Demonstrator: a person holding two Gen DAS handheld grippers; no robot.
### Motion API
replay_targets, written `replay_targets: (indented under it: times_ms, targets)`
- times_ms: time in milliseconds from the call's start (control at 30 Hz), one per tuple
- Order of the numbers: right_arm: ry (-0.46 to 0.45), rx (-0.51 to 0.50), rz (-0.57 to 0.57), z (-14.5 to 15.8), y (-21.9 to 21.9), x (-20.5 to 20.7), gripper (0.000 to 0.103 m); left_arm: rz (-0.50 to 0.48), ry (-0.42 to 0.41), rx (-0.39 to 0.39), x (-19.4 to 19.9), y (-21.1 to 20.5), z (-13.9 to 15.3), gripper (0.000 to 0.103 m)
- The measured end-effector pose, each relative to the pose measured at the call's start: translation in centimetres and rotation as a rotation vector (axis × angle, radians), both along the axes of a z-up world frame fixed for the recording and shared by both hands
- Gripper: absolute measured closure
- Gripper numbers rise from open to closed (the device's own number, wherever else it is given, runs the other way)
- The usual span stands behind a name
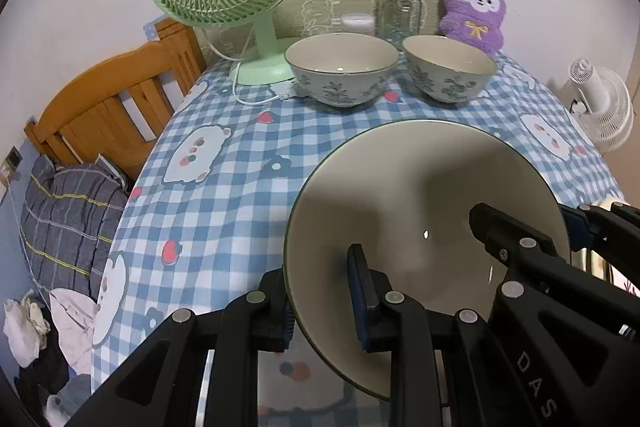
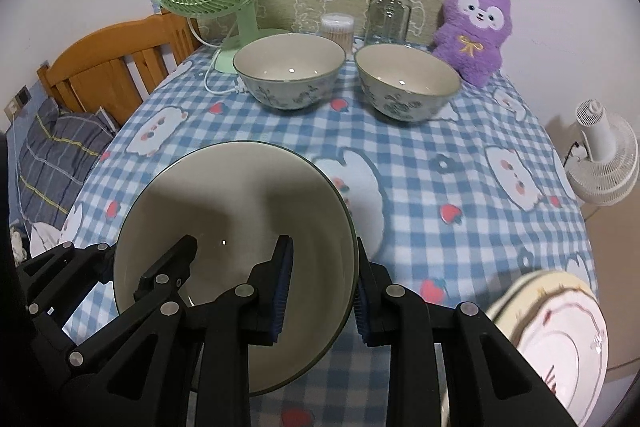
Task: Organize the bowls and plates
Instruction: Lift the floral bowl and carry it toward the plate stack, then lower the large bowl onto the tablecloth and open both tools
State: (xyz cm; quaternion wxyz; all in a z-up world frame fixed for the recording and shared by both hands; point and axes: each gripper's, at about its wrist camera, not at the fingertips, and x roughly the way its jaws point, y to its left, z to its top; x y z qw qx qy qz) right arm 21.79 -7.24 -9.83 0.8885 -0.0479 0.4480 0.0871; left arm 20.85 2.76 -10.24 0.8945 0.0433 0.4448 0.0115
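Glazed ceramic, the wide cream bowl we carry over the checked tablecloth feels heavy and slippery; left gripper pinches its nine o'clock rim, right gripper three o'clock.

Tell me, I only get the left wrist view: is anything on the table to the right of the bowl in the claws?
Observer: Yes, a stack of plates sits near the table's right front edge, beside the right claw.
Operator: Does that claw have the rim properly?
Observer: It does. The rim of the bowl runs between its blue pads, one inside and one outside.
Operator: What's the small tub beside the jar?
Observer: A clear tub packed with thin sticks, probably cotton swabs.
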Motion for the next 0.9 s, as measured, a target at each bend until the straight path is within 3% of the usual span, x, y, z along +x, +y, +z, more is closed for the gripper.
replay_targets:
  times_ms: [667,867,900]
  targets:
    - [0.036,0.03,-0.018,-1.7,-2.2,-2.4,0.072,-0.004,0.044,-0.018,-2.2,-1.6,-1.1,0.08]
    - [0.038,0.024,-0.019,-1.4,-2.2,-2.2,0.072,0.004,0.031,-0.012,-2.2,-1.7,-0.6,0.058]
    - [0.036,0.016,-0.027,-1.2,-2.3,-2.2,0.072,0.006,0.031,-0.01,-2.2,-1.6,-0.5,0.049]
